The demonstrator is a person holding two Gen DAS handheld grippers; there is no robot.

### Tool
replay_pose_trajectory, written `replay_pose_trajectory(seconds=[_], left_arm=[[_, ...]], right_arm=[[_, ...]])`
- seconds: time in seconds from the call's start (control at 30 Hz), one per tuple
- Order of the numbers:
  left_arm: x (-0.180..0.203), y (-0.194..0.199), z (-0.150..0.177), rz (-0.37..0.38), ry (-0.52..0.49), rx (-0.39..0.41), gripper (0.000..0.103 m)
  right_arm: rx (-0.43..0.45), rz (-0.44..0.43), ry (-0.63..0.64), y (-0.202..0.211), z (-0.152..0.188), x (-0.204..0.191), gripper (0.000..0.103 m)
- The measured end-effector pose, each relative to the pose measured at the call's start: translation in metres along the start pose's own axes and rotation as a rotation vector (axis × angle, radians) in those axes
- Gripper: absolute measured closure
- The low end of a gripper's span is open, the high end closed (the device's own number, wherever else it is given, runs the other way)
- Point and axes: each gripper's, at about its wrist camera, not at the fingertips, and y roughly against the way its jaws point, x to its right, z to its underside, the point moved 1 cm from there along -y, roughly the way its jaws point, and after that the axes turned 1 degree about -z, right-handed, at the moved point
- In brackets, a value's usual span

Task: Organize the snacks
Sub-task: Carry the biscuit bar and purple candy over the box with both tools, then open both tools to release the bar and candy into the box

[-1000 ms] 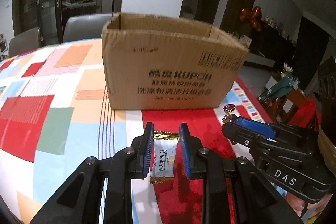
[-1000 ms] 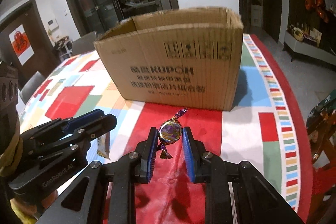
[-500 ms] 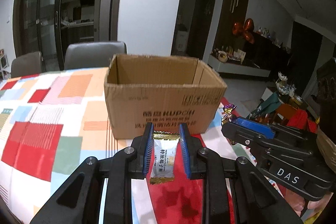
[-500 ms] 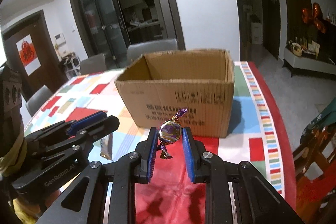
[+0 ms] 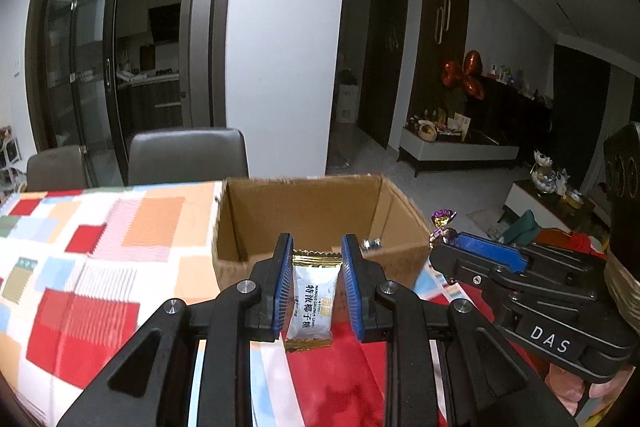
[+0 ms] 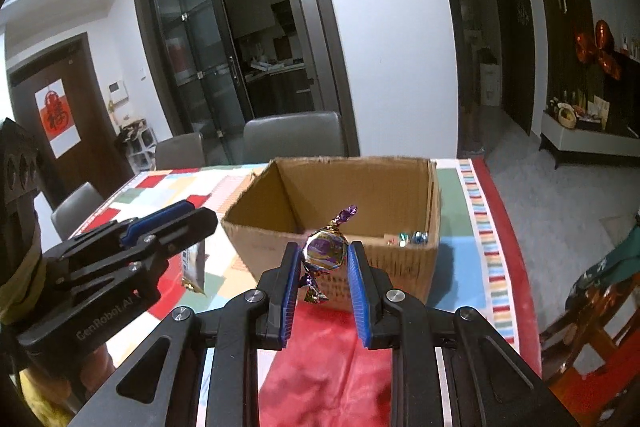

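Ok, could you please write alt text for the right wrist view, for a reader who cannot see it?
The right gripper holds a purple and gold foil-wrapped candy in front of an open cardboard box on a table with a colourful patchwork tablecloth. At left, the left gripper holds a white candy packet; a few wrapped candies lie inside the box.

An open cardboard box is set on the cloth-covered table, with two chairs placed behind the table's far edge. A few wrapped sweets are seen inside the box, at its right wall. In front of the box, side by side and above the table: a sachet is held in the left gripper — a twist-wrapped candy in the right gripper.
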Motion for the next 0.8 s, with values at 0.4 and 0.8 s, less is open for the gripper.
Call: replay_pose_trajectory(seconds=[0.4, 0.8], left_arm=[[-0.006, -0.038, -0.041, -0.023, -0.044, 0.003, 0.078], [-0.01, -0.092, -0.067, -0.065, -0.05, -0.084, 0.073]], right_arm=[[-0.007, 0.013, 0.018, -0.03, -0.039, 0.011, 0.078], [-0.093, 0.055, 0.012, -0.065, -0.067, 0.021, 0.077]])
